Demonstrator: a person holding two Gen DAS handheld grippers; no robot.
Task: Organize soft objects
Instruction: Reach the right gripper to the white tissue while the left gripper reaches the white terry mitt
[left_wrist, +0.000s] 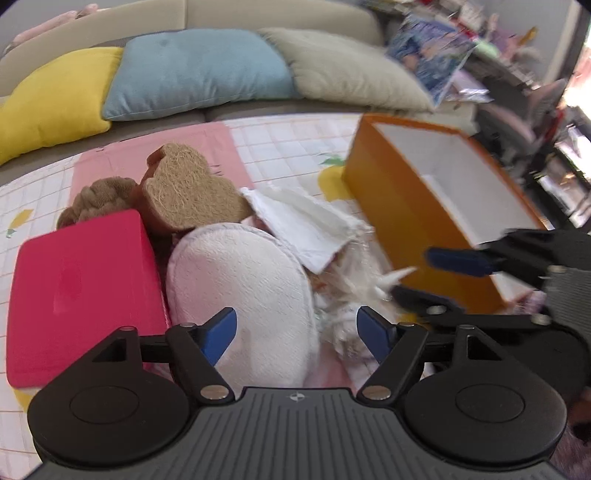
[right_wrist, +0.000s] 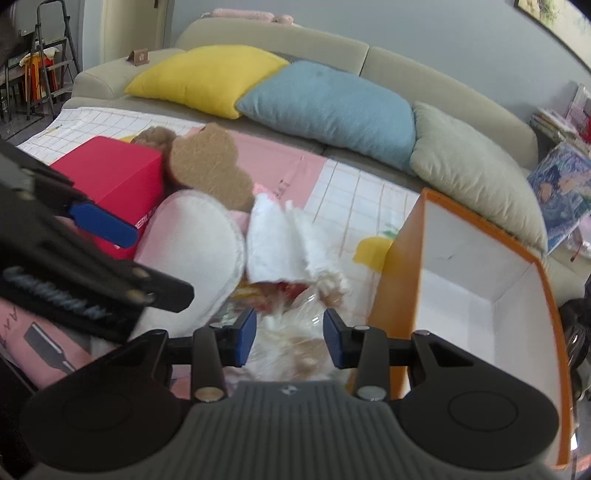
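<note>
Hovering wide apart over the white plush pad (left_wrist: 240, 295) mid-mat, the left hand-held gripper (left_wrist: 297, 332) holds nothing, while the right hand-held gripper (right_wrist: 289, 341), half-closed around but not visibly pinching the fluffy white toy (right_wrist: 295, 354) beside the orange box (right_wrist: 480, 295), should probably clench before lifting.

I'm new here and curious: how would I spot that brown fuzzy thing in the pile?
Find the sofa with three cushions, then the pile on the mat in front. The brown pad leans behind the red box and the white round cushion. It alone is flat, tan and lobed like a cloud.
</note>
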